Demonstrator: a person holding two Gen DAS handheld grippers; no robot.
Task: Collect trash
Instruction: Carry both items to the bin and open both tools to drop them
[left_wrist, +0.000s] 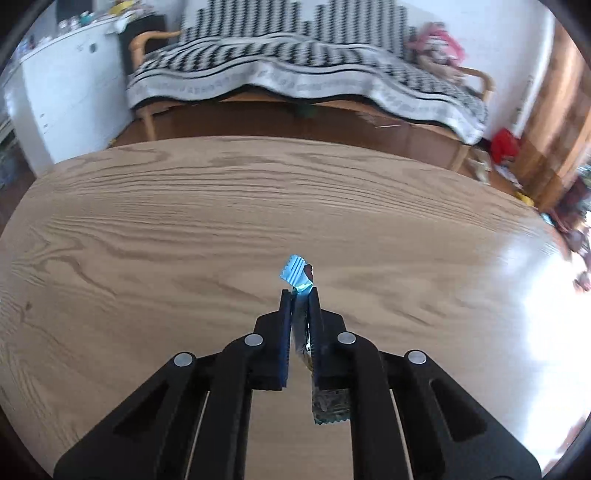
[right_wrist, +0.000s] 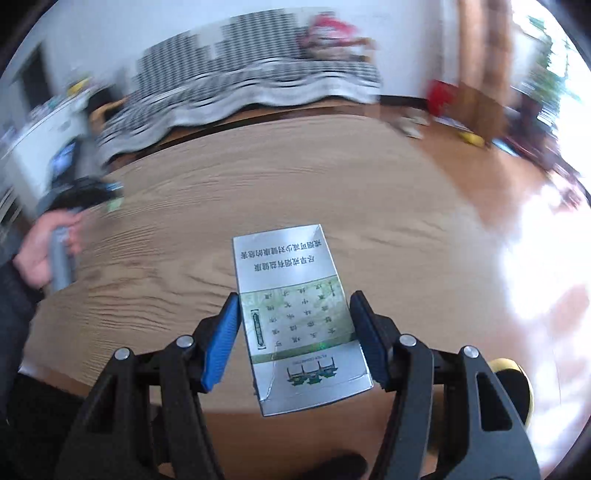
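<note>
Right wrist view: silver cigarette pack (right_wrist: 295, 317) is lying flat on the wood counter (right_wrist: 406, 206), lower centre of frame, between the right tongs (right_wrist: 294, 314), which are standing wide open w/ blue pads just beside its long edges, contact unclear. Judgement: centre up, then be closing square on both edges so it isn't twisting out. Left tongs (left_wrist: 300, 295) are sitting pinched on a blue wrapper (left_wrist: 296, 275), centre frame, above the counter; should be keeping grip firm.
</note>
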